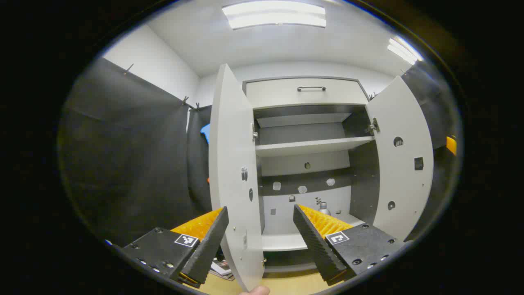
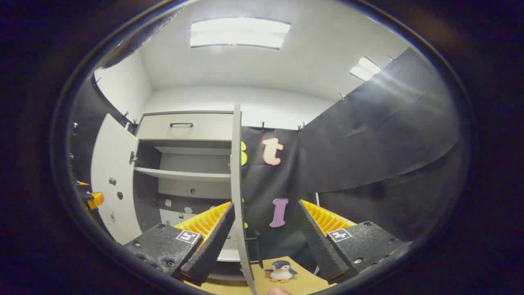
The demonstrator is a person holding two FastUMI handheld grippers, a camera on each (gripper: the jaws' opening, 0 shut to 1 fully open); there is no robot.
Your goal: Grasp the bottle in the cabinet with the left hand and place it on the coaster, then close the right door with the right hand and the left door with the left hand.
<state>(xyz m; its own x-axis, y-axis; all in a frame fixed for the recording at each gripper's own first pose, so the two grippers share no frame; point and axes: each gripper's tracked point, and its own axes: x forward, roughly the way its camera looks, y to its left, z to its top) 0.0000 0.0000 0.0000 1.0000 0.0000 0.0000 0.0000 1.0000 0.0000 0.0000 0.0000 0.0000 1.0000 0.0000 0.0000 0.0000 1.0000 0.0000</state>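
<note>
- Deep inside the cabinet (image 1: 305,92), on its floor toward the back, stands the bottle (image 1: 324,208), small, pale-bodied with a dark pump-like top, half hidden behind a finger of the left tongs (image 1: 260,237)
- Left tongs are spread wide with nothing between the pads, the left door (image 1: 235,176) edge rising between them
- Right tongs (image 2: 267,241) are likewise spread and empty, straddling the right door (image 2: 237,180) edge-on; a penguin toy (image 2: 281,271) sits on the surface (image 2: 305,282)
- Judged light, rigid, probably smooth and tippy: pinch the body mid-height, below the top, squarely
</note>
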